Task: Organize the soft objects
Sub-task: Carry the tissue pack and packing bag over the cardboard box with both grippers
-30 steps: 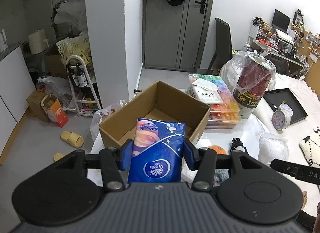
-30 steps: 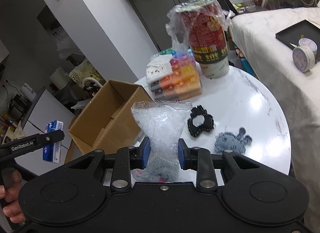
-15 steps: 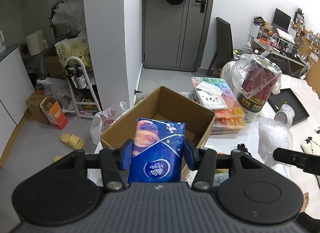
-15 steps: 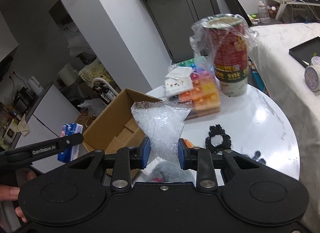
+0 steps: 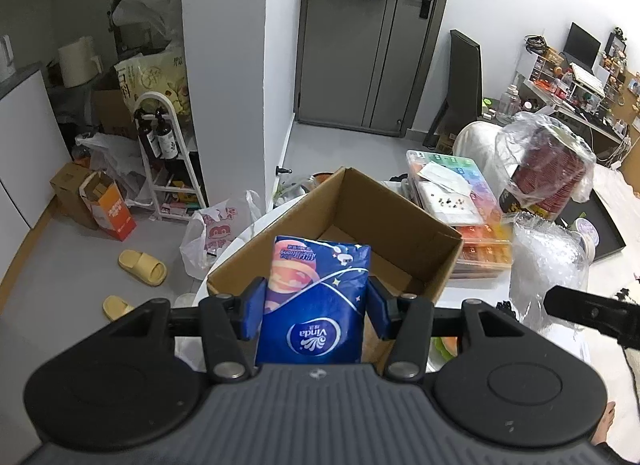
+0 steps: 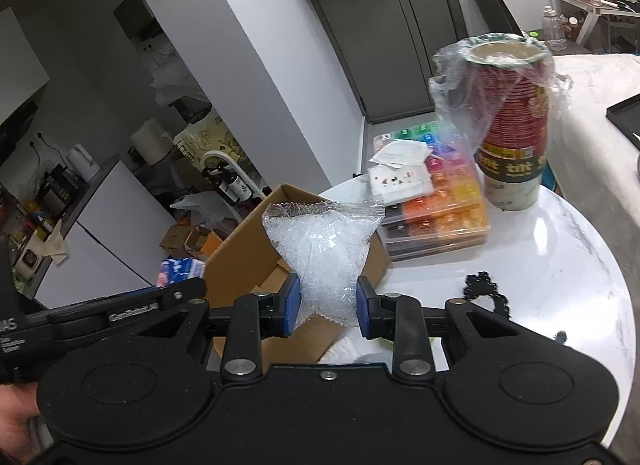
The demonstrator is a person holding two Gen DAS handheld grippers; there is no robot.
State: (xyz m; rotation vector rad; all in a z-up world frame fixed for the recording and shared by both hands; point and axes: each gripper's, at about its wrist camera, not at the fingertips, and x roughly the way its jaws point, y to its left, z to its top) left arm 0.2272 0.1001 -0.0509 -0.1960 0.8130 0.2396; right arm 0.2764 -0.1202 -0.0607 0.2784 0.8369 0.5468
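Note:
My left gripper (image 5: 316, 309) is shut on a blue Vinda tissue pack (image 5: 316, 297) and holds it upright over the near edge of an open cardboard box (image 5: 396, 221). My right gripper (image 6: 327, 305) is shut on a clear bag of white pellets (image 6: 324, 253), held above the box's right part (image 6: 244, 253). The bag also shows in the left wrist view (image 5: 548, 265), and the tissue pack in the right wrist view (image 6: 180, 270). A black frilly scrunchie (image 6: 484, 293) lies on the white round table (image 6: 560, 265).
A stack of colourful bead cases (image 6: 440, 201) with small white bags on top stands behind the box. A plastic-wrapped sleeve of red paper cups (image 6: 516, 121) stands beside it. An orange soft item (image 5: 448, 345) lies under my left gripper. The floor left holds slippers, bags and a rack.
Both grippers have moved forward and up toward the box, each keeping its load. The grey plush and other table items have dropped out of the right wrist view.

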